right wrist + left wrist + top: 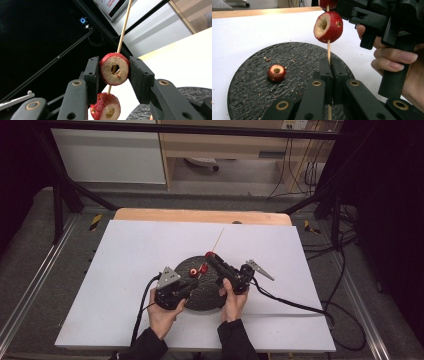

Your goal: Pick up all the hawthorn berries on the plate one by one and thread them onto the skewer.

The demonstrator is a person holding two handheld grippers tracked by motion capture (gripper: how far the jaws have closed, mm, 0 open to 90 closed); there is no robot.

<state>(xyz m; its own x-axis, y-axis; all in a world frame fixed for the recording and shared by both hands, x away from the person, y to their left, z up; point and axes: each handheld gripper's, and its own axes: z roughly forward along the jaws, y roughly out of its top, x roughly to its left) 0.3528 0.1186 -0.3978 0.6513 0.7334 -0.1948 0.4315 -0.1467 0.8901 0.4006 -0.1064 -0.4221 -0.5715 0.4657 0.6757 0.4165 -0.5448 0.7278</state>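
Observation:
A thin wooden skewer (328,51) stands tilted over a black round plate (249,82). My left gripper (329,65) is shut on its lower part. A cored red fruit (328,27) is threaded on the skewer above those jaws. Higher up, my right gripper (114,71) is shut on a second cored fruit (108,76), with the skewer (123,27) passing through its hole. The lower fruit (106,106) hangs just beneath. One loose cored fruit (276,73) lies on the plate. In the high view the left gripper (194,280) and the right gripper (210,256) meet over the plate (200,295).
The plate sits on a white mat (125,270) over a wooden table (200,215). Crumbs are scattered on the plate. A cable trails from each gripper, the right one (300,306) running off the mat. A black frame (65,190) and floor cables surround the table.

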